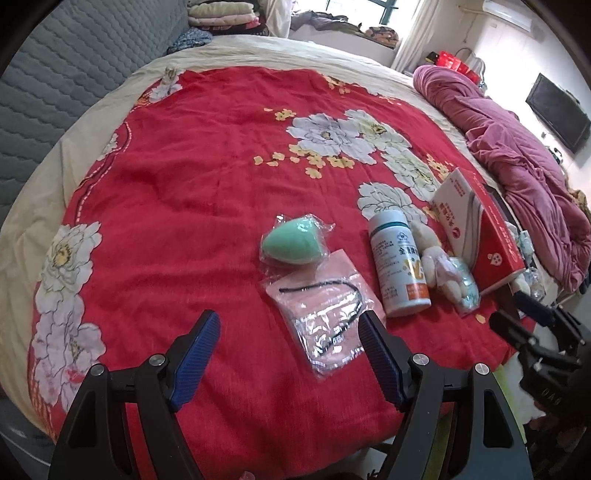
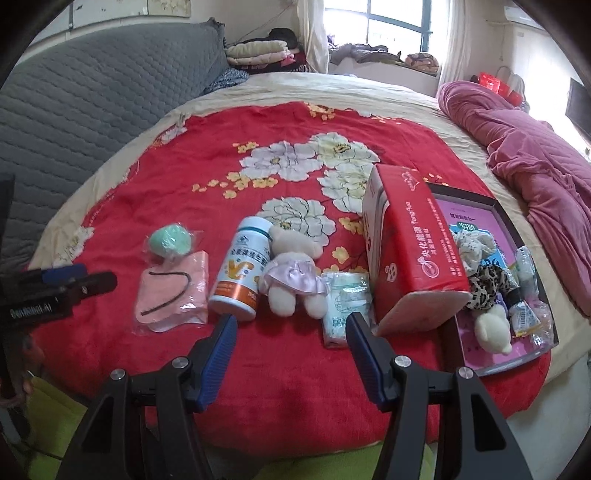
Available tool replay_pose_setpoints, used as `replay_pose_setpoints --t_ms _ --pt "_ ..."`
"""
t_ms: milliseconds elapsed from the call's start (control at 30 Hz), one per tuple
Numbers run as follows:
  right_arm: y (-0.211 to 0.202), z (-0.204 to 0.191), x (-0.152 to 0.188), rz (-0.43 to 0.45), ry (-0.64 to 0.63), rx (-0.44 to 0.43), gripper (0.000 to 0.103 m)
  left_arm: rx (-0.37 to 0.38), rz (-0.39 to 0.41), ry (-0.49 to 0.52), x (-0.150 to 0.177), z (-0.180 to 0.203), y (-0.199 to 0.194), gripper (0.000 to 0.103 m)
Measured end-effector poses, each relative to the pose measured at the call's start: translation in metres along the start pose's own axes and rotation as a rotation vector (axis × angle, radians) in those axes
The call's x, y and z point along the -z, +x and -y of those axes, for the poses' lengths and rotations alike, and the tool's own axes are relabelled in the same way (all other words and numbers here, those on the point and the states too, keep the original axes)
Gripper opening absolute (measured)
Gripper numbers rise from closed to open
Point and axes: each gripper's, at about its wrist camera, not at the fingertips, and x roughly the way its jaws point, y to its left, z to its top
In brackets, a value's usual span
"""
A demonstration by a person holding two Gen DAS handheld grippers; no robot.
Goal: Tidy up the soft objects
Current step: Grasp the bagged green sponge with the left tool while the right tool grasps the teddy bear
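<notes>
Bed with red floral blanket; grey quilted headboard at left, bright window beyond, television right.

A mint-green egg-shaped sponge in clear wrap lies at nine o'clock on the bed; a bagged pink cloth touches it. Rightward, a small cream plush bear in a pink satin dress lies face-down beside a wrapped tissue packet.

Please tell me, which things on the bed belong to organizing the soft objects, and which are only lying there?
For the job:
- green egg-shaped sponge in clear wrap
- pink cloth in a plastic bag
- small plush bear in a pink dress
- packet of white-green tissues
- dark shallow tray holding soft items

Just lying about:
- white plastic bottle with an orange band
- red cardboard box
- crumpled purple quilt
</notes>
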Motion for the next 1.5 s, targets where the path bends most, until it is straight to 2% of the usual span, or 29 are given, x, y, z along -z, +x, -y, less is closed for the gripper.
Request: replay_pose_setpoints --t_ms 200,533,667,1100,1167,1200,1233,1300,1500 --pt "0.026 0.001 0.004 -0.044 -0.031 0.021 0.061 -0.006 -0.021 0.001 -0.018 0.0 0.024 0.078" --pt "0.052 -0.001 0.003 -0.062 -0.107 0.039 0.061 0.005 -0.075 0.008 -0.053 0.003 0.067 0.078" --pt "0.063 -0.004 0.001 -0.061 -0.154 0.072 0.061 0.026 -0.109 -0.018 -0.056 0.0 0.081 0.078" --pt "0.106 -0.027 -0.017 -0.034 -0.321 0.17 0.06 0.03 -0.116 -0.016 -0.063 0.002 0.103 0.078" --pt "0.11 -0.025 -0.02 -0.039 -0.304 0.169 0.051 0.039 -0.119 -0.016 -0.062 0.002 0.105 0.079" --pt "0.111 -0.023 -0.021 -0.042 -0.284 0.159 0.04 0.042 -0.115 -0.019 -0.062 0.002 0.105 0.079" --pt "0.111 -0.021 -0.023 -0.038 -0.267 0.159 0.036 0.047 -0.114 -0.016 -0.062 0.002 0.105 0.078" --pt "0.109 -0.019 -0.024 -0.027 -0.259 0.148 0.032 0.05 -0.108 -0.012 -0.063 0.004 0.104 0.066" --pt "0.091 -0.016 -0.029 0.004 -0.218 0.077 0.03 0.072 -0.105 -0.011 -0.063 0.004 0.101 0.057"
